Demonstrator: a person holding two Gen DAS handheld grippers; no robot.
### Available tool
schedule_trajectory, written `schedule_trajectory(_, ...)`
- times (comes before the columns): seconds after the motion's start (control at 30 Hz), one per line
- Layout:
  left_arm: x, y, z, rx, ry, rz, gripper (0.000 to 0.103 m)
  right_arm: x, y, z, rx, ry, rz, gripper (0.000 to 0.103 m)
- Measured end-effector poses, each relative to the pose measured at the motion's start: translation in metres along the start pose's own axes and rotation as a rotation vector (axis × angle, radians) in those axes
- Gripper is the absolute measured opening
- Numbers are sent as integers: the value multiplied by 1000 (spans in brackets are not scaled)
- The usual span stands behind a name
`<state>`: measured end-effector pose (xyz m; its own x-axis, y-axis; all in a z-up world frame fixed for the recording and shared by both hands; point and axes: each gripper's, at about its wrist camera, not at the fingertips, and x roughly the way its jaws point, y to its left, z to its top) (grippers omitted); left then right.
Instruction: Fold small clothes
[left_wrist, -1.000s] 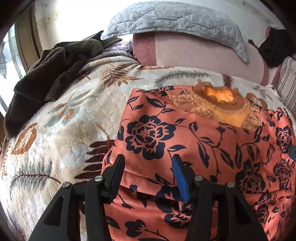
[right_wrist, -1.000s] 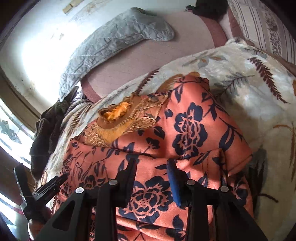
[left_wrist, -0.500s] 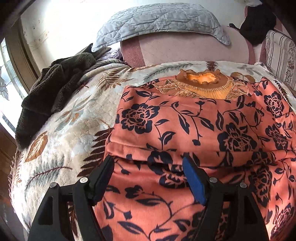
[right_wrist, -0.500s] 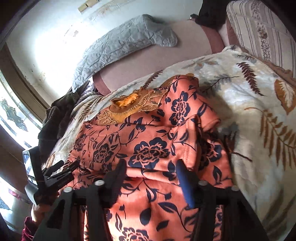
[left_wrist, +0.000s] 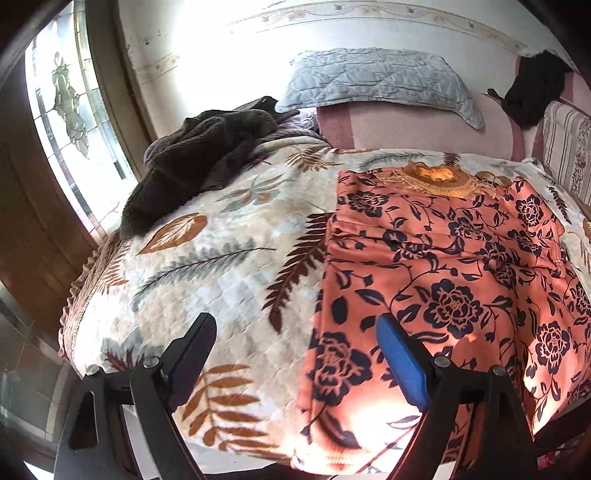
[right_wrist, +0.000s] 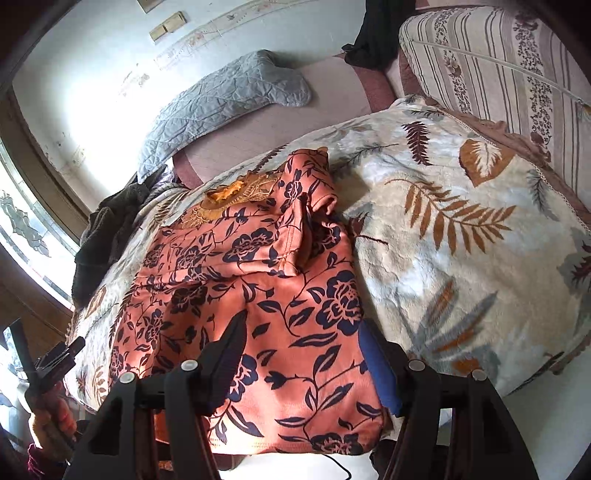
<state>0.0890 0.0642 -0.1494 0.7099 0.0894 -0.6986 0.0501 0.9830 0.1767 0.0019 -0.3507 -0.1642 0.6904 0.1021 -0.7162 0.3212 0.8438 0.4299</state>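
Note:
An orange garment with dark blue flowers (left_wrist: 443, 266) lies flat on the leaf-patterned blanket (left_wrist: 229, 266), gold collar at the far end, both sleeves folded inward. My left gripper (left_wrist: 295, 332) is open and empty above the garment's near left edge. In the right wrist view the garment (right_wrist: 266, 280) fills the middle, its right sleeve (right_wrist: 314, 214) folded over. My right gripper (right_wrist: 303, 332) is open and empty above the near hem. The left gripper (right_wrist: 55, 362) shows at the far left there, held in a hand.
A dark brown fleece (left_wrist: 199, 162) is heaped at the bed's far left by the window. A grey quilted pillow (left_wrist: 373, 81) rests on the pink headboard cushion. A striped cushion (right_wrist: 498, 66) stands at the right. The bed's near edge lies just below both grippers.
Both grippers have let go of the folded sleeves and pulled back toward the near hem, jaws wider. The sleeves now lie folded on the garment.

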Motion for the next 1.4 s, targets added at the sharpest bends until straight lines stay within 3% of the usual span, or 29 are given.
schedule_trajectory(0.17,-13,47,-28,-97,53,15,89,-6,-4,-12,-5,16,14,67)
schedule_trajectory(0.4,13,72,-73,-224,242,-106,89,0,-16,-29,23,74,7,67)
schedule_trajectory(0.5,22,68,-73,-253,253,-162,89,6,-19,-34,32,104,-16,67)
schedule_trajectory(0.6,35,49,-67,-220,296,-226,89,11,-26,-35,58,127,-16,67)
schedule_trajectory(0.93,71,12,-64,-158,373,-323,87,34,-54,-45,143,197,-37,67)
schedule_trajectory(1.1,74,10,-63,-151,354,-380,59,53,-53,-50,132,221,-41,65)
schedule_trajectory(1.2,73,9,-61,-128,326,-389,34,65,-48,-54,105,244,-79,56)
schedule_trajectory(1.23,73,10,-60,-126,322,-401,19,65,-45,-55,74,238,-101,53)
schedule_trajectory(1.27,74,11,-59,-131,319,-418,11,65,-40,-56,36,235,-118,37)
schedule_trajectory(1.3,74,13,-59,-141,315,-435,10,63,-36,-55,0,232,-130,24)
schedule_trajectory(1.37,76,15,-57,-152,314,-445,10,60,-31,-54,-20,226,-101,10)
schedule_trajectory(1.4,75,17,-57,-153,313,-448,10,56,-29,-52,-24,212,-97,10)
